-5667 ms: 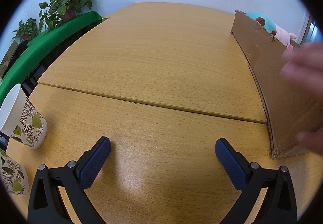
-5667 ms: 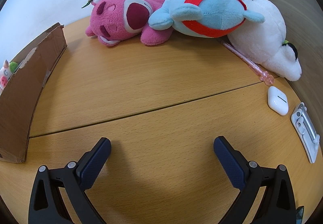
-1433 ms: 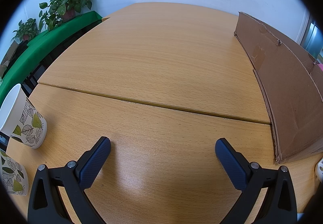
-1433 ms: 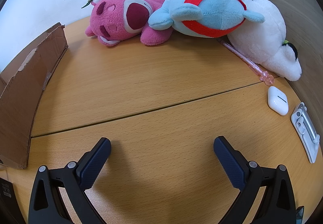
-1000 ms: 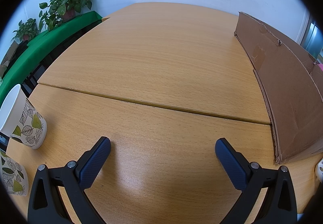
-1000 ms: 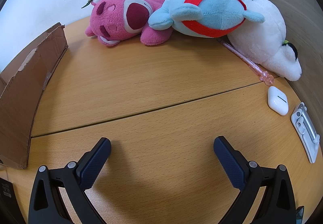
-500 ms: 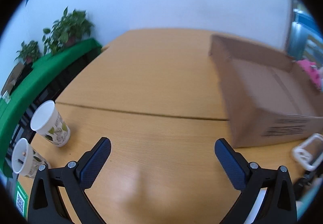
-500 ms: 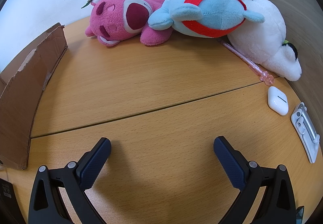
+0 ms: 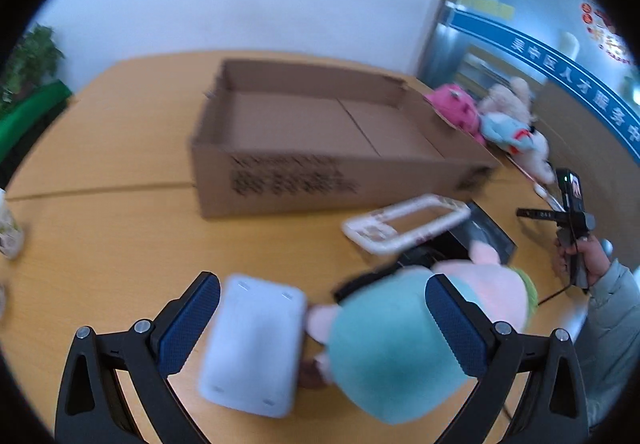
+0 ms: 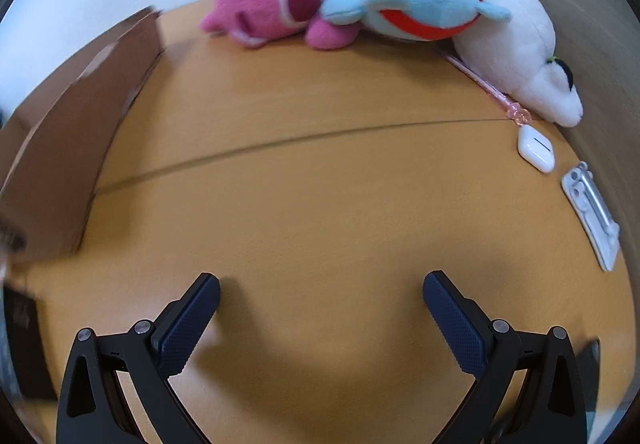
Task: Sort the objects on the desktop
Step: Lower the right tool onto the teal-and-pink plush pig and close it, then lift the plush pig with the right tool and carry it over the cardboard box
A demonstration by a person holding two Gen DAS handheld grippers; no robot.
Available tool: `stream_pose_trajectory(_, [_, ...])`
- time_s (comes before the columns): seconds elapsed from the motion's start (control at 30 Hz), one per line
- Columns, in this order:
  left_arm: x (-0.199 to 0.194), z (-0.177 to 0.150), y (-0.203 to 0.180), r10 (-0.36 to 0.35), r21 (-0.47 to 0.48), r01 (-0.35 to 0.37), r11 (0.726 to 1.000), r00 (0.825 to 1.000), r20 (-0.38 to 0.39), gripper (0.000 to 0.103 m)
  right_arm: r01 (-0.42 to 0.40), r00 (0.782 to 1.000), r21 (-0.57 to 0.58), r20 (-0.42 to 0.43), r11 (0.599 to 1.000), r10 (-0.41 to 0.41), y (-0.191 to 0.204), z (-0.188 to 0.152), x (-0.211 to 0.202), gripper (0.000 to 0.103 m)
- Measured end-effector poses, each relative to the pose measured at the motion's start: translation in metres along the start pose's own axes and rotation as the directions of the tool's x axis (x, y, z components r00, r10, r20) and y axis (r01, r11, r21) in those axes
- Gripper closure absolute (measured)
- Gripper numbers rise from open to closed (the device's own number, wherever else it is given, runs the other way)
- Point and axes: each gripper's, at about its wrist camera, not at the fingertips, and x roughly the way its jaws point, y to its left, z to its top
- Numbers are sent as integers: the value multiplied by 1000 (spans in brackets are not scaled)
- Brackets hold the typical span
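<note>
My left gripper [image 9: 322,300] is open, raised above the table over a teal and pink plush toy [image 9: 404,328] and a flat white device [image 9: 252,348]; it touches neither. An empty open cardboard box [image 9: 320,148] stands beyond them. A white frame [image 9: 404,224] leans on a black object [image 9: 472,236]. My right gripper [image 10: 320,296] is open and empty low over bare table. Ahead of it lie a pink plush [image 10: 276,4], a blue and red plush [image 10: 416,0], a white plush [image 10: 516,48], a white earbud case [image 10: 536,150] and a silver clip [image 10: 592,212]. The box's side [image 10: 76,132] is at its left.
A pink pen [image 10: 484,84] lies beside the white plush. A paper cup [image 9: 8,228] shows at the left edge of the left wrist view. A person's hand holding the other gripper handle [image 9: 576,228] is at the right. A wooden wall panel [image 10: 580,4] bounds the table's right side.
My left gripper has risen and swung right, bringing the box's inside, the plush toy and the white device into view. The right gripper has shifted slightly; its view is a little blurred.
</note>
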Motion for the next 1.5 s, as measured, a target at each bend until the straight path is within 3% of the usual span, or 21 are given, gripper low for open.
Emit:
stream_pose_trajectory(0.1, [10, -11, -4, -113, -38, 112, 993, 993, -24, 0, -81, 990, -62, 107, 995, 87, 19, -25, -49, 0])
stream_pose_trajectory(0.23, [23, -16, -11, -209, -74, 205, 976, 977, -51, 3, -275, 937, -213, 162, 938, 311, 68, -55, -116, 0])
stream_pose_trajectory(0.3, [30, -19, -21, -252, -67, 247, 967, 965, -75, 7, -352, 896, -332, 151, 875, 417, 103, -71, -145, 0])
stream_pose_trajectory(0.43, [31, -26, -35, -276, -56, 273, 960, 959, -68, 7, -495, 773, -527, 98, 691, 627, 172, -104, -184, 0])
stream_pose_trajectory(0.47, [31, -28, -37, -284, -62, 280, 958, 956, -68, 7, -507, 756, -565, 71, 651, 651, 191, -113, -188, 0])
stream_pose_trajectory(0.57, [30, -33, -44, -292, -59, 289, 956, 954, -67, 8, -504, 758, -633, 2, 587, 653, 234, -135, -182, 4])
stream_pose_trajectory(0.63, [27, -37, -48, -294, -50, 291, 955, 953, -70, 8, -537, 758, -623, -61, 569, 649, 251, -144, -170, 18])
stream_pose_trajectory(0.7, [24, -39, -49, -295, -51, 292, 955, 953, -69, 8, -572, 744, -598, -92, 561, 661, 252, -148, -164, 22])
stream_pose_trajectory(0.77, [23, -39, -47, -314, -62, 310, 949, 947, -72, 8, -601, 731, -559, -93, 572, 676, 243, -147, -163, 26])
stream_pose_trajectory(0.93, [13, -38, -44, -292, -67, 287, 955, 954, -67, 8, -604, 745, -495, -72, 625, 663, 218, -145, -159, 30])
stream_pose_trajectory(1.1, [25, -42, -48, -318, -91, 310, 946, 942, -104, 10, -607, 741, -497, -74, 620, 667, 221, -153, -164, 32])
stream_pose_trajectory(1.17, [28, -44, -53, -300, -74, 293, 953, 948, -106, 10, -614, 740, -491, -84, 618, 668, 228, -148, -159, 31])
stream_pose_trajectory(1.27, [28, -44, -51, -314, -80, 307, 948, 943, -111, 14, -612, 745, -488, -92, 622, 661, 227, -147, -158, 28])
stream_pose_trajectory(1.43, [28, -46, -49, -321, -75, 313, 947, 939, -121, 21, -603, 758, -485, -101, 634, 644, 232, -151, -156, 36])
stream_pose_trajectory(1.5, [25, -46, -50, -327, -74, 320, 944, 938, -116, 25, -616, 751, -470, -108, 633, 651, 232, -150, -155, 40])
